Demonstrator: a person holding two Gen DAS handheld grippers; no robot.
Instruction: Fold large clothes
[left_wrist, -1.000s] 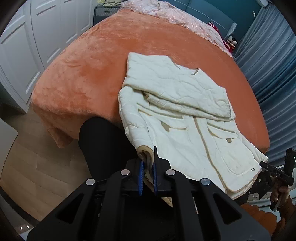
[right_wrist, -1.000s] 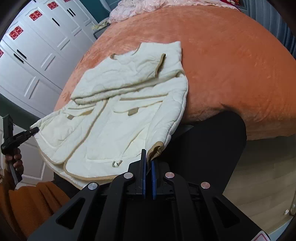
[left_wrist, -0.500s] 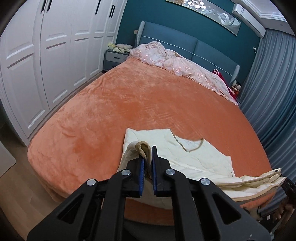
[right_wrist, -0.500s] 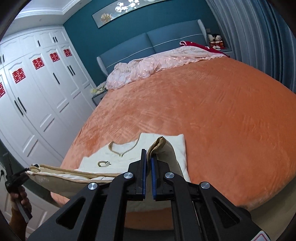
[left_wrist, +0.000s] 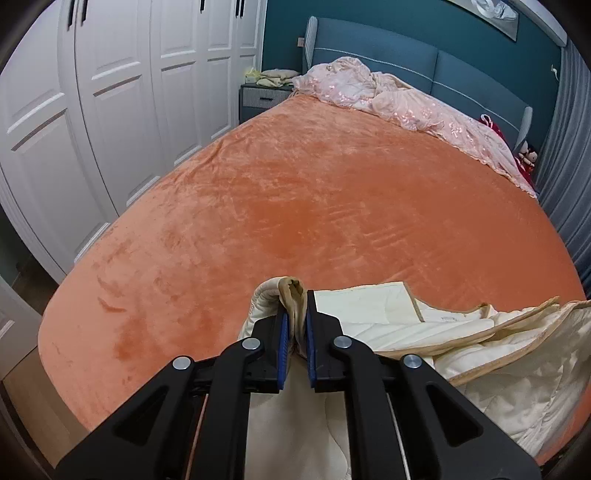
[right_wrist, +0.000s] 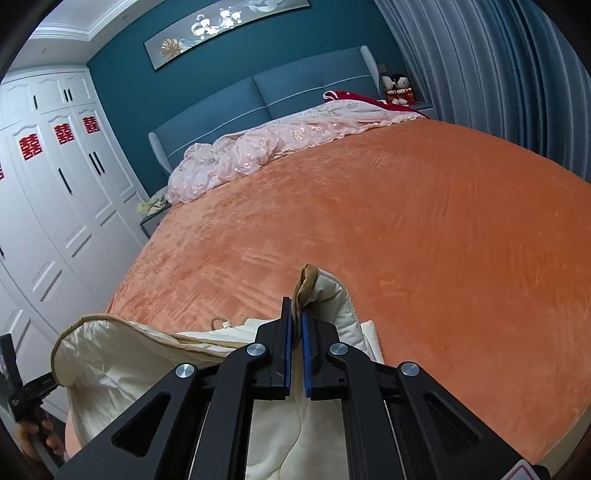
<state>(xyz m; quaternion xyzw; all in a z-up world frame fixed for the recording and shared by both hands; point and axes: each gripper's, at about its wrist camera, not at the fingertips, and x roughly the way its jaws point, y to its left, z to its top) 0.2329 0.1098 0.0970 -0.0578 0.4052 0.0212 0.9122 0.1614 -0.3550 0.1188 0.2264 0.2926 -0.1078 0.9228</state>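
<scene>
A cream quilted jacket (left_wrist: 461, 343) with tan trim lies at the near end of the orange bed (left_wrist: 314, 206). My left gripper (left_wrist: 294, 310) is shut on a tan-edged cuff of the jacket and holds it up above the bed. My right gripper (right_wrist: 296, 314) is shut on the other tan-edged cuff, also lifted. The jacket (right_wrist: 122, 358) sags between the two grippers, its lower half raised over its upper half. The left gripper's handle and the hand on it (right_wrist: 22, 398) show at the left edge of the right wrist view.
A crumpled pink quilt (left_wrist: 402, 99) lies at the head of the bed by the blue headboard (right_wrist: 266, 99). White wardrobes (left_wrist: 92, 122) run along the left. Grey curtains (right_wrist: 498, 74) hang on the right. A nightstand (left_wrist: 262, 99) stands by the headboard.
Both grippers have lifted the jacket's lower end and carried it forward over the bed towards the collar. The views have tilted up from looking down at the jacket to looking along the bed.
</scene>
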